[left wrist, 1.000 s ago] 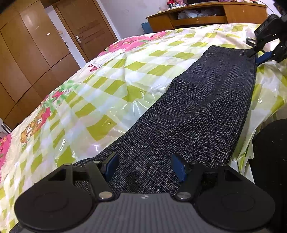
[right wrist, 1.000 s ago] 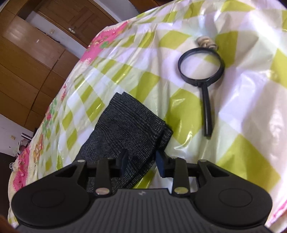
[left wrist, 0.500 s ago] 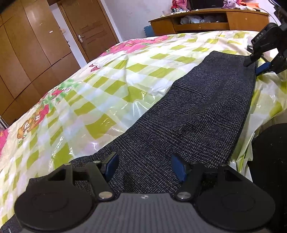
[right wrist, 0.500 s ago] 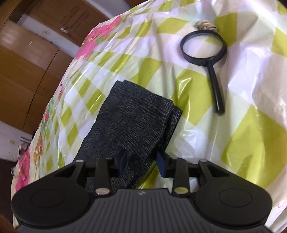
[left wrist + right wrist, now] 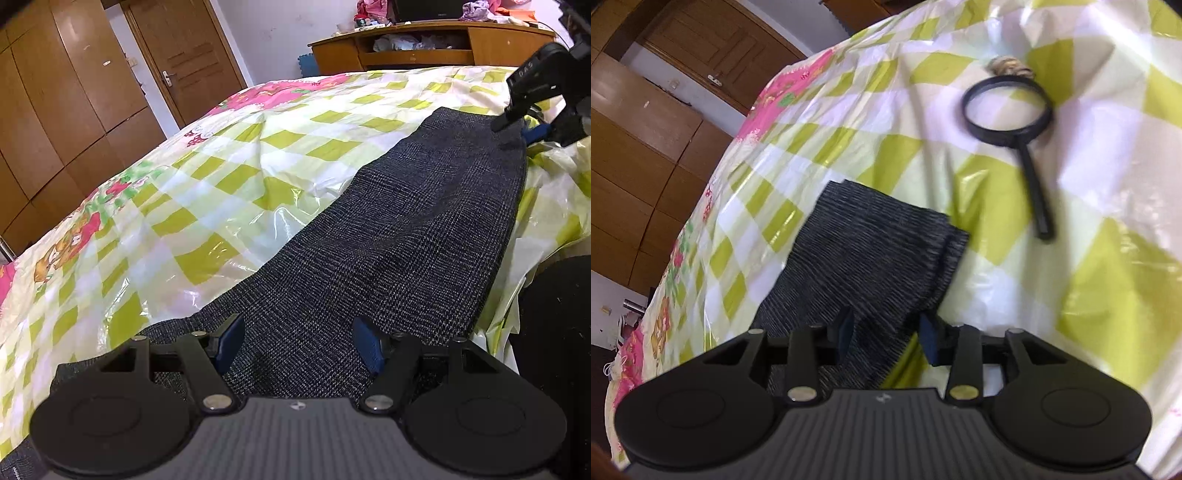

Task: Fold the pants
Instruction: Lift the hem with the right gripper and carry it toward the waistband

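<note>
1. Writing: the only legible lettering is "DAS" in white on the black body of the right gripper [image 5: 529, 127], seen from the left wrist view at about 2 o'clock. A small white emblem sits on the ribbed housing of each gripper, too small to read.
2. Count: one pair of pants [image 5: 388, 236], dark grey check weave, lying lengthwise on the bed cover [image 5: 207, 177], which is yellow-green checks with pink cartoon prints under clear plastic.
3. In the right wrist view the pants [image 5: 864, 254] hem end lies at 12 o'clock from the tongs, doubled in layers.
4. One black magnifying glass [image 5: 1008, 107] rests on the bed cover [image 5: 1108, 184] at 1 o'clock, apart from the pants; one small brownish object touches its rim, too blurred to name.
5. Left gripper [image 5: 297, 345]: tongs spread wide, blue pads either side of the cloth near the waist end, not pinching.
6. Right gripper [image 5: 886, 328]: tongs spread, cloth edge between them, not clamped.
7. One wooden door [image 5: 184, 59] stands at 11 o'clock.
</note>
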The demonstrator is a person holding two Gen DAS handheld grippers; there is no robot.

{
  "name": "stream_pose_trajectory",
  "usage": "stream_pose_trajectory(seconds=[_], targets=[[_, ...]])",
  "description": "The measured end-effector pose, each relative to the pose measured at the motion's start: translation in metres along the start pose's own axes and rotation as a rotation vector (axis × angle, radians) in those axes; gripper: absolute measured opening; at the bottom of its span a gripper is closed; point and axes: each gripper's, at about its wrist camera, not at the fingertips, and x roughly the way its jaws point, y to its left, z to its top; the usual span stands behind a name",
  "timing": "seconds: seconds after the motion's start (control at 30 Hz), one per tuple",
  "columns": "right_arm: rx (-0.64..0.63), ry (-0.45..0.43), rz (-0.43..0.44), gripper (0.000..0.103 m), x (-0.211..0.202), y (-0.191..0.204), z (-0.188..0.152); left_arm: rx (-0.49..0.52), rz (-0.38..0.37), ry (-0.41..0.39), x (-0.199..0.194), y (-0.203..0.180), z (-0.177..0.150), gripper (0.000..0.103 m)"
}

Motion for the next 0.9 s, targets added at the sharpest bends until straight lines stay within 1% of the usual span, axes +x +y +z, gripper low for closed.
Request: stream_pose_trajectory(seconds=[0.07, 0.13, 0.17, 0.2, 0.23, 0.3, 0.37, 0.4, 0.43, 0.47, 0.5, 0.57, 0.6, 0.67, 0.73, 0.77, 0.8, 0.87, 0.9], targets=[[-0.039, -0.026, 0.019, 0.04, -0.005, 0.009, -0.004, 0.004, 0.0, 0.0, 0.001, 0.0, 0.0, 0.077], [-0.098, -0.061, -0.005, 0.04, -0.007, 0.016, -0.006, 0.005, 0.002, 0.001, 0.001, 0.0, 0.001, 0.077], [-0.092, -0.053, -0.02, 0.04, -0.001, 0.014, -0.006, 0.003, 0.004, 0.002, 0.0, 0.0, 0.001, 0.077], [-0.051, -0.04, -0.017, 0.039, 0.006, 0.007, -0.004, 0.001, 0.006, 0.003, 0.0, -0.001, 0.001, 0.077], [-0.011, -0.048, 0.004, 0.037, 0.009, 0.001, -0.002, -0.001, 0.008, 0.003, -0.001, -0.001, 0.001, 0.077], [0.051, -0.089, 0.055, 0.036, 0.01, -0.008, 0.001, -0.001, 0.014, 0.003, -0.001, -0.002, 0.0, 0.077], [0.083, -0.099, 0.118, 0.036, 0.017, -0.012, 0.003, 0.004, 0.024, -0.002, -0.004, -0.003, 0.001, 0.077], [0.097, -0.095, 0.136, 0.028, 0.022, -0.014, 0.003, 0.003, 0.026, -0.008, -0.007, -0.002, 0.002, 0.077], [0.12, -0.08, 0.141, 0.008, 0.024, -0.017, 0.005, -0.005, 0.03, -0.023, -0.011, -0.002, 0.002, 0.077], [0.154, -0.071, 0.178, 0.008, 0.022, -0.019, 0.009, -0.014, 0.031, -0.033, -0.014, -0.001, 0.002, 0.077], [0.16, -0.093, 0.226, 0.008, 0.015, -0.019, 0.011, -0.029, 0.033, -0.036, -0.016, -0.001, 0.003, 0.077], [0.112, -0.167, 0.296, 0.007, -0.01, -0.012, 0.017, -0.056, 0.003, 0.002, -0.011, -0.001, 0.002, 0.078], [0.093, -0.195, 0.305, 0.007, -0.019, -0.009, 0.02, -0.051, -0.014, 0.017, -0.009, -0.004, 0.001, 0.078], [0.084, -0.231, 0.271, 0.007, -0.024, -0.011, 0.023, -0.019, -0.017, 0.008, -0.012, -0.011, -0.002, 0.077], [0.135, -0.193, 0.224, 0.007, -0.017, -0.023, 0.025, -0.013, -0.026, -0.007, -0.02, -0.011, -0.003, 0.077], [0.168, -0.174, 0.225, 0.007, -0.016, -0.028, 0.024, -0.022, -0.019, -0.018, -0.024, -0.008, -0.005, 0.077], [0.163, -0.184, 0.231, 0.007, -0.021, -0.028, 0.022, -0.029, 0.0, -0.024, -0.027, -0.005, -0.006, 0.078], [0.103, -0.228, 0.244, 0.007, -0.038, -0.018, 0.02, -0.049, 0.038, -0.018, -0.031, 0.006, -0.013, 0.078], [0.084, -0.233, 0.25, 0.007, -0.043, -0.013, 0.019, -0.067, 0.055, -0.013, -0.033, 0.014, -0.017, 0.078]])
